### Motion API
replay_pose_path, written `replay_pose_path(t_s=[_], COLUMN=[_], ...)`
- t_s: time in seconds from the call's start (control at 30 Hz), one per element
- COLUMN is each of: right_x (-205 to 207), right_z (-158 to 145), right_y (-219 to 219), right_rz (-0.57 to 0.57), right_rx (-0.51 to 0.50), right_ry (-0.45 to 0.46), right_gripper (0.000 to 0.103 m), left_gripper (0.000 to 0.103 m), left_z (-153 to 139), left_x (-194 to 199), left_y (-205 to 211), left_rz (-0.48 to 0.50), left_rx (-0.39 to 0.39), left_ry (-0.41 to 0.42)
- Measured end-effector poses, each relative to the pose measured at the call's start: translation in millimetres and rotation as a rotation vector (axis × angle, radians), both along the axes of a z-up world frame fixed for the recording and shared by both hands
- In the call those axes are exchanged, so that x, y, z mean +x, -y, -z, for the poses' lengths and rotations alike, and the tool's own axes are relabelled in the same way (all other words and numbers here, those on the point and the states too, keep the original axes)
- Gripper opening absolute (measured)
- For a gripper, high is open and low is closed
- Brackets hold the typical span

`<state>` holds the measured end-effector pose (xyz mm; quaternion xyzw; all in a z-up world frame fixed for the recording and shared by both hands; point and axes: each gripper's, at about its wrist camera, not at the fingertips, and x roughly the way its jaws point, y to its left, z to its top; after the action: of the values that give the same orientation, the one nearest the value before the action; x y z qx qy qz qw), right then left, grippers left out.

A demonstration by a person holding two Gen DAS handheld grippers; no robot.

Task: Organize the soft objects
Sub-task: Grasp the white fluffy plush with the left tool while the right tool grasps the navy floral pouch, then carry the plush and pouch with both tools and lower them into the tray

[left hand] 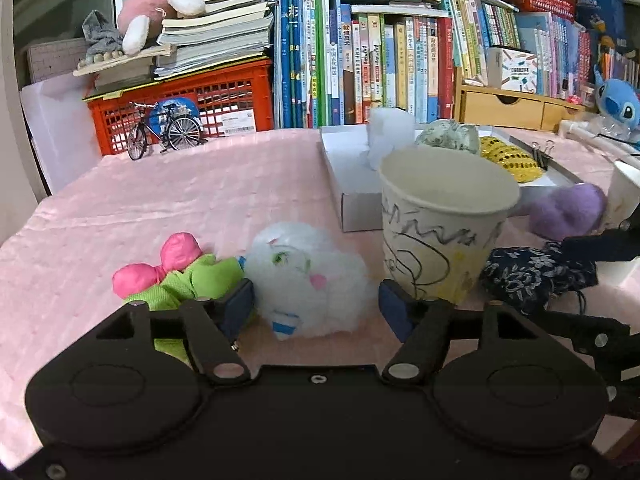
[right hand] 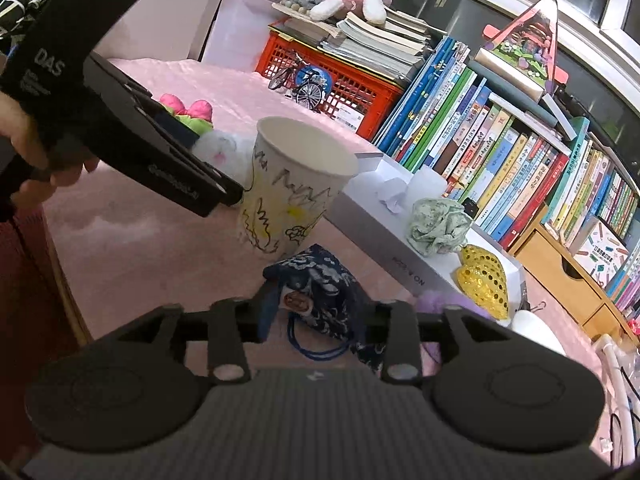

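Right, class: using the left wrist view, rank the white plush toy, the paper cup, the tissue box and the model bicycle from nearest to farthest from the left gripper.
1. White plush toy, lying between the open jaws of the left gripper.
2. Paper cup, just ahead of the right-hand jaw.
3. Tissue box, behind the cup.
4. Model bicycle, far back on the left, by the red crate.

The left gripper (left hand: 316, 304) is showing matte black plastic with blue finger pads (left hand: 236, 308) and silver screws; the right gripper (right hand: 316, 312) is looking alike, ribbed grey behind; white "DAS" lettering is marking the left handle.
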<state>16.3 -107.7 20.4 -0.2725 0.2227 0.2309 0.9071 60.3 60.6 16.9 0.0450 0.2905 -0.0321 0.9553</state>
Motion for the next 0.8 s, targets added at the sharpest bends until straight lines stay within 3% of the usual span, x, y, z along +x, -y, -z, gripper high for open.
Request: replay_pose_path(t_s=[0.2, 0.43, 0.5, 0.57, 0.8], right_x=[12, 23, 24, 24, 18], right_z=[4, 13, 14, 13, 1], right_y=[-2, -6, -5, -5, 1], right_rz=[0.015, 0.028, 0.032, 0.032, 0.043], right_rx=[0.027, 0.022, 0.026, 0.028, 0.059], right_ry=[-0.018, -0.038, -0.037, -0.039, -0.024], right_gripper=[0.068, 0.068, 0.063, 0.050, 0.042], left_gripper=[0.074, 0.060, 0.059, 0.058, 0.058], left_z=[2, 2, 1, -2, -24], left_x=[8, 7, 5, 1, -14], left_y=[5, 5, 2, -1, -5], left_rz=[-0.014, -0.007, -0.006, -0.001, -0.002], left_rx=[0.043, 0.036, 0.017, 0.001, 0.008], left_ry=[-0.004, 0.013, 0.011, 0.012, 0.075])
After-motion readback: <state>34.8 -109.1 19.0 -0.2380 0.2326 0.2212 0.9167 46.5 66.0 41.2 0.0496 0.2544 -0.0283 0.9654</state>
